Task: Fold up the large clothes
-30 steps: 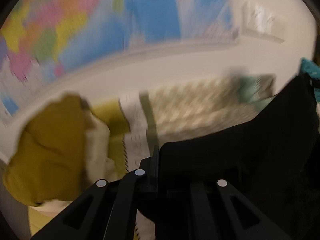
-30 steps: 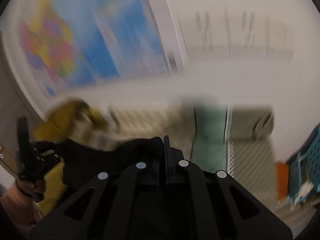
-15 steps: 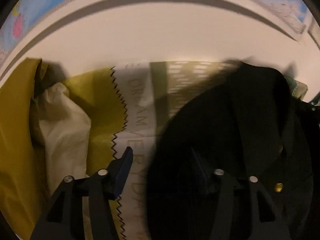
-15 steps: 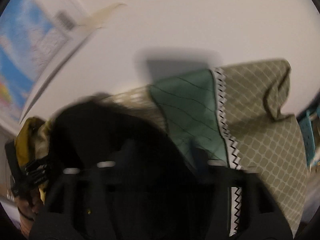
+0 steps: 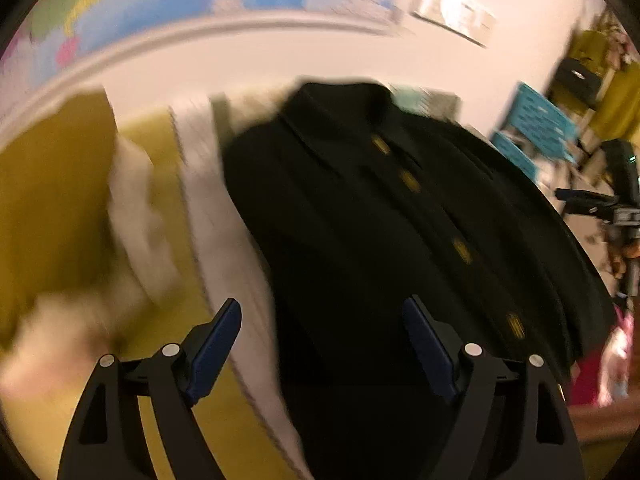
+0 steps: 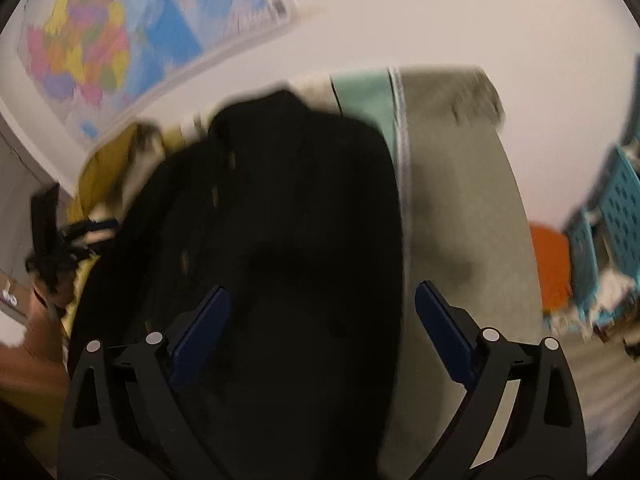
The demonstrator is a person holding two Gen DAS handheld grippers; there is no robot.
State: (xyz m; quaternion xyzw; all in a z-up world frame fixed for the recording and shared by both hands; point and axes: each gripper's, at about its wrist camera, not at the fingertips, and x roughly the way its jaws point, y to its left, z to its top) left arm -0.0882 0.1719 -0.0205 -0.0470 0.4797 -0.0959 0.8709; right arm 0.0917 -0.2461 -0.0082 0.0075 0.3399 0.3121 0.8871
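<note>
A black button-front garment [image 5: 384,232] with gold buttons lies spread on the patterned bed cover [image 5: 208,216]. It also fills the middle of the right wrist view [image 6: 280,248]. My left gripper [image 5: 322,344] is open and empty above the garment's near left part. My right gripper [image 6: 322,332] is open and empty above its near right part. The right gripper shows at the far right of the left wrist view [image 5: 616,200]; the left one shows at the far left of the right wrist view [image 6: 52,248]. Both views are blurred.
A mustard and cream heap of cloth [image 5: 80,208] lies left of the garment. The olive and teal bed cover [image 6: 452,200] stretches to its right. A map [image 6: 120,40] hangs on the wall behind. Teal crates [image 6: 616,216] stand at the right.
Both grippers were shut on the black garment a second ago and have opened. The garment has dropped flat onto the bed. Both grippers have pulled back from it.
</note>
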